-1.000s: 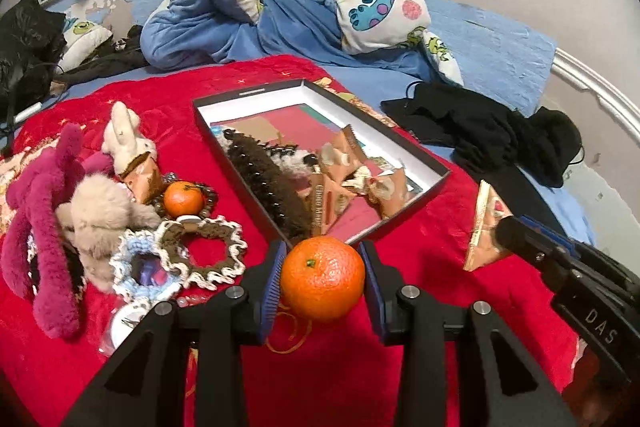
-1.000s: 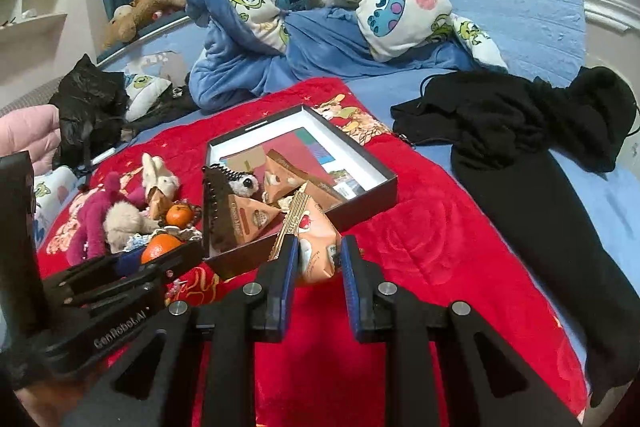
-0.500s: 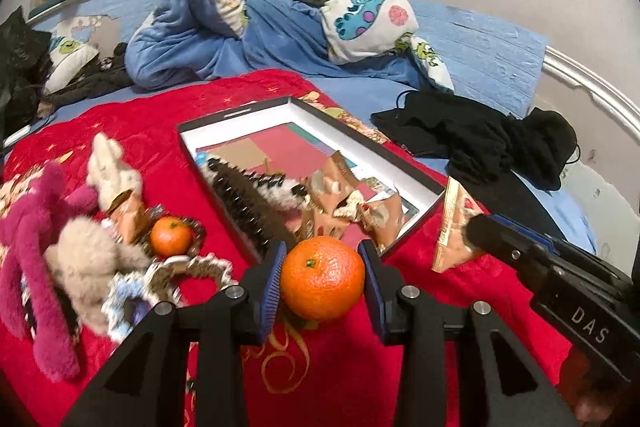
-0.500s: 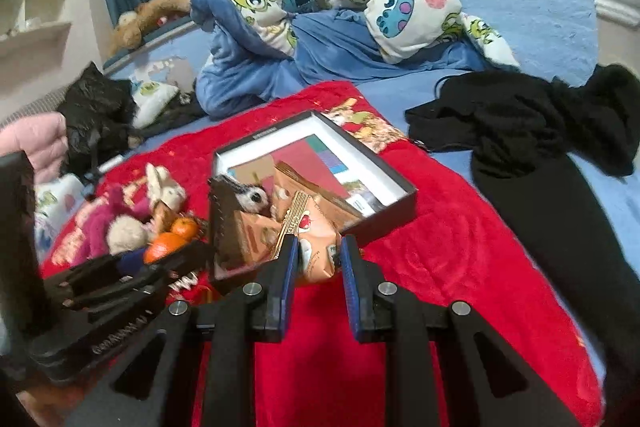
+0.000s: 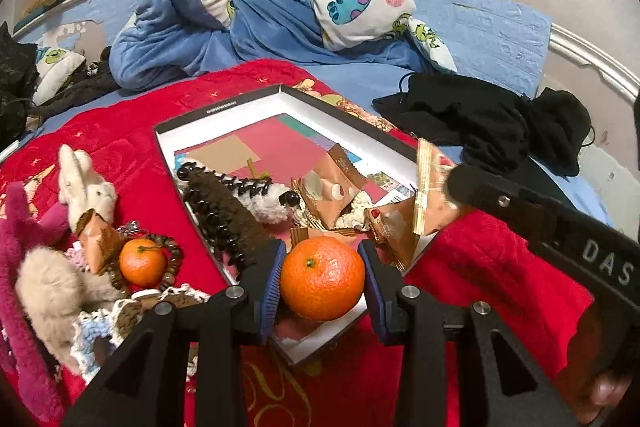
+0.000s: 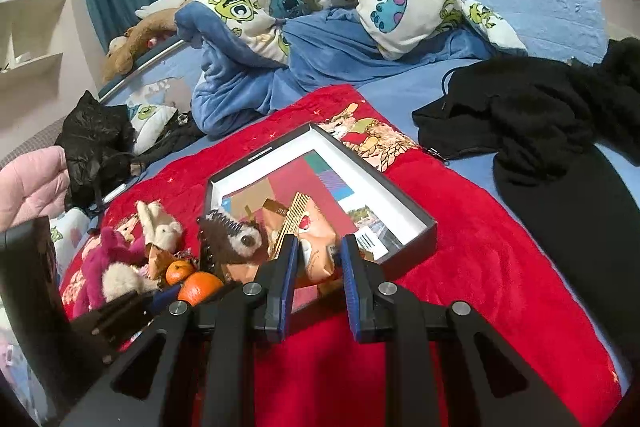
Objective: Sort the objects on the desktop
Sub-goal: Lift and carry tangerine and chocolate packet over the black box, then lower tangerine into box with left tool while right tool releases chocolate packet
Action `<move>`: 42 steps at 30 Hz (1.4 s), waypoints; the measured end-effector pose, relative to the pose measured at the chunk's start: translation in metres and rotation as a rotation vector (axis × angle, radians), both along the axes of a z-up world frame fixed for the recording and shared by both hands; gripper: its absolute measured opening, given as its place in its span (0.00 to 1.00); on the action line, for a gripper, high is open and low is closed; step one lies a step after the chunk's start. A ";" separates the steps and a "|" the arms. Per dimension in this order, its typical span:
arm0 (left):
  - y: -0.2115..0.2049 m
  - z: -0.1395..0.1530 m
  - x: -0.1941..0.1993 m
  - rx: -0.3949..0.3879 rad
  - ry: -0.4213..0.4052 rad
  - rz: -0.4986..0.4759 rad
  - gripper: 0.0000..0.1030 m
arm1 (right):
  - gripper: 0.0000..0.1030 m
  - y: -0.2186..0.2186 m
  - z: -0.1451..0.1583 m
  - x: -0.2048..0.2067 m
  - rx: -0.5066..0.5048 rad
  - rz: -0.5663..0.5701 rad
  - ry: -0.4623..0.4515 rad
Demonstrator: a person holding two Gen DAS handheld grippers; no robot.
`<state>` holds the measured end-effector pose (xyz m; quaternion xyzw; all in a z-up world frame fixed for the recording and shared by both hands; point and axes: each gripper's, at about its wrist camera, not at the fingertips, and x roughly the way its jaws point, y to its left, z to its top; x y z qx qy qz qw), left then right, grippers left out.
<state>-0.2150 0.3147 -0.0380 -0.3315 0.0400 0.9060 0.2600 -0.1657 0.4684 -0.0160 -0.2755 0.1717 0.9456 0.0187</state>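
My left gripper [image 5: 322, 279] is shut on an orange tangerine [image 5: 322, 277] and holds it over the near corner of the black box [image 5: 224, 105]. The box holds a brown hair claw [image 5: 224, 207], a fluffy clip and several snack packets [image 5: 334, 183]. My right gripper [image 6: 318, 261] is shut on a tan snack packet [image 6: 314, 239] over the box's near edge [image 6: 416, 243]; that packet also shows in the left wrist view [image 5: 426, 195]. A second tangerine [image 5: 142, 262] lies on a bead bracelet left of the box.
Plush toys [image 5: 86, 183], a pink plush [image 5: 24, 267] and crocheted scrunchies [image 5: 120, 311] lie left of the box on the red blanket [image 5: 500, 259]. Black clothes [image 5: 500, 123] lie to the right. A bundled blue quilt [image 5: 260, 7] lies behind.
Both grippers have moved forward over the box with their loads: the tangerine now hangs over the near corner, the packet over the near edge.
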 end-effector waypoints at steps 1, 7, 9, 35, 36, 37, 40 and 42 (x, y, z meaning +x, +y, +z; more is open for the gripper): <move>0.001 -0.002 -0.002 -0.003 0.000 -0.001 0.37 | 0.20 0.001 -0.002 -0.004 -0.006 -0.001 -0.004; 0.009 -0.018 -0.026 0.013 -0.025 0.006 0.37 | 0.20 0.002 -0.010 -0.028 -0.030 -0.001 -0.017; 0.013 -0.023 -0.027 -0.006 -0.026 0.007 0.37 | 0.20 -0.001 -0.015 -0.036 -0.019 -0.010 -0.040; 0.015 -0.026 -0.021 -0.070 0.017 0.023 0.37 | 0.17 -0.018 -0.037 -0.041 0.063 -0.021 -0.118; 0.015 -0.026 -0.021 -0.070 0.017 0.023 0.37 | 0.17 -0.018 -0.036 -0.041 0.064 -0.021 -0.117; 0.015 -0.026 -0.021 -0.072 0.018 0.024 0.38 | 0.18 -0.018 -0.036 -0.041 0.061 -0.019 -0.116; 0.017 -0.025 -0.020 -0.073 0.021 0.018 0.51 | 0.22 -0.018 -0.035 -0.040 0.054 -0.020 -0.111; 0.020 -0.024 -0.017 -0.078 0.031 -0.006 0.57 | 0.26 -0.018 -0.034 -0.040 0.052 -0.019 -0.107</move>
